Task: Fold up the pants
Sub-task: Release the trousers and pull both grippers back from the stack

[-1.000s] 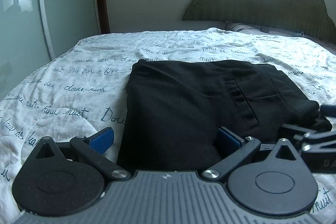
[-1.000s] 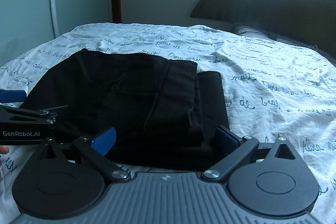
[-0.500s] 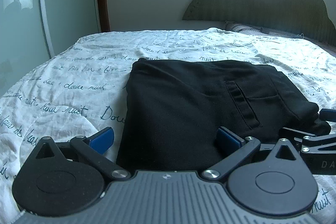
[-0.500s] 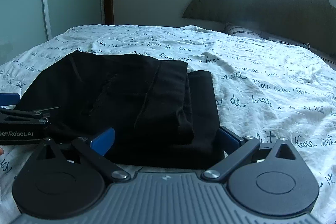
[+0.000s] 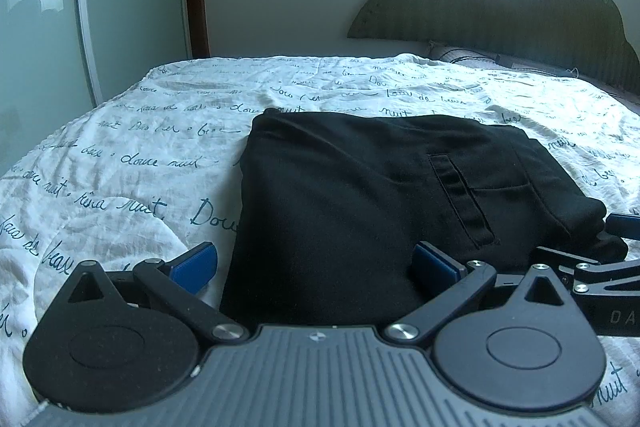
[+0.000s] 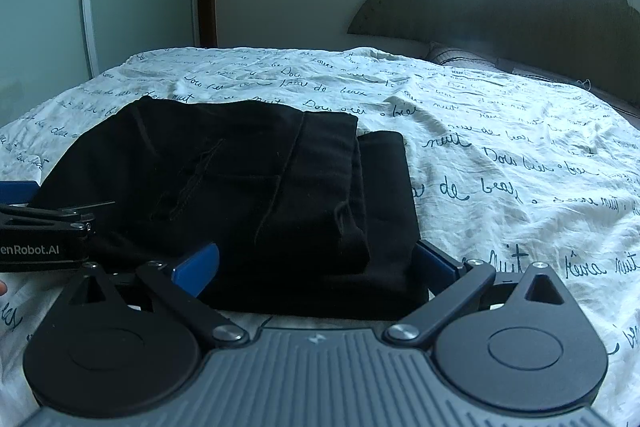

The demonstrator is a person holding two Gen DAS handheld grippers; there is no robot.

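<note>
Where the bed [image 5: 168,131] runs off to the left, we see its edge fall away toward a glass door [image 5: 40,27], and far off it ends at a dark headboard [image 5: 520,7]; to the right of the pants [image 5: 360,195] the sheet [image 6: 520,155] lies wide and bare, with more bare sheet on their left and beyond them. We find the pants folded into a black stack near the middle of the bed, close in front of both grippers, a narrower lower layer showing along the stack's right side. Our left gripper [image 5: 316,265] is spread wide, its left finger [image 5: 194,263] over bare sheet and its right finger at the pants' near edge, gripping nothing. Our right gripper [image 6: 316,265] is likewise spread, its fingers straddling the near right corner of the stack without clamping it. We read cursive blue writing all over the sheet, with "nuit" and "de beaux" legible, and white lettering "enRobot.AI" on the left gripper's side in the right wrist view.
</note>
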